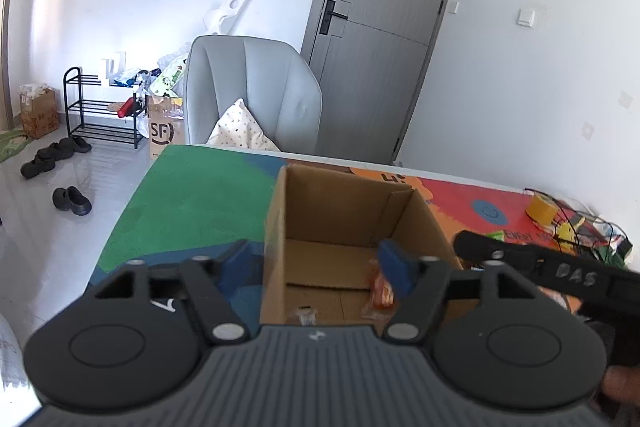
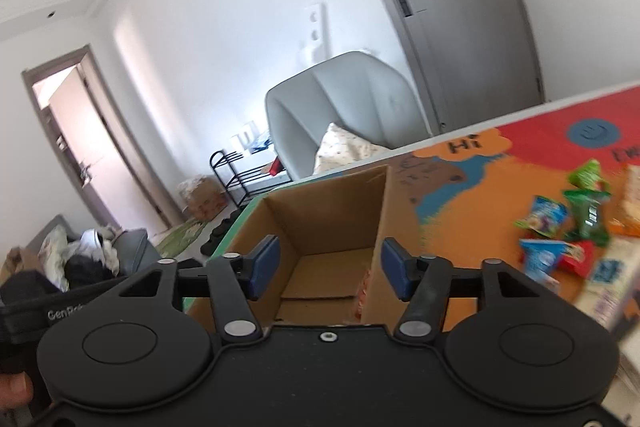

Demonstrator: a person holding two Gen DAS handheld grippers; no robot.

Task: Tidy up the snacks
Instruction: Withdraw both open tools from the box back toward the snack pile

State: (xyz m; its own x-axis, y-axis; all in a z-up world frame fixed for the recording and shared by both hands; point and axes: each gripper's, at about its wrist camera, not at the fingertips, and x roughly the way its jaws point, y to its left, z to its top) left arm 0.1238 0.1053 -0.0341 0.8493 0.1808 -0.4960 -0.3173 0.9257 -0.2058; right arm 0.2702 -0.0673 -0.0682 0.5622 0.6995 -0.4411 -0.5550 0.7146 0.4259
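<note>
From the left wrist we look over a table [image 1: 192,195] covered by a mat of green, blue, orange and red patches, in a white-walled room with a grey door [image 1: 384,27], a grey armchair [image 1: 252,87] holding a patterned cushion [image 1: 240,131], a black shoe rack [image 1: 100,107] and dark shoes [image 1: 72,201] on the pale floor. An open cardboard box [image 1: 344,211] stands on the mat just ahead of our left claw [image 1: 312,263], whose blue pads are spread wide with nothing pinched between them; the left pad sits outside the box's left wall, the right pad over its inside. On the box floor, near the right pad, lies an orange snack packet [image 1: 382,293], and a small clear-wrapped piece [image 1: 305,315] lies close to the near edge. From the right wrist we see the same mat tilted, with an open doorway [image 2: 76,147] at the left and the armchair [image 2: 340,103] behind the table. Our right claw [image 2: 330,269] is also spread and empty, its pads hanging over the near part of the cardboard box [image 2: 332,211]. A loose cluster of snack packets [image 2: 568,227], green, blue and red, lies blurred on the mat to the right of the box, well apart from this claw.
</note>
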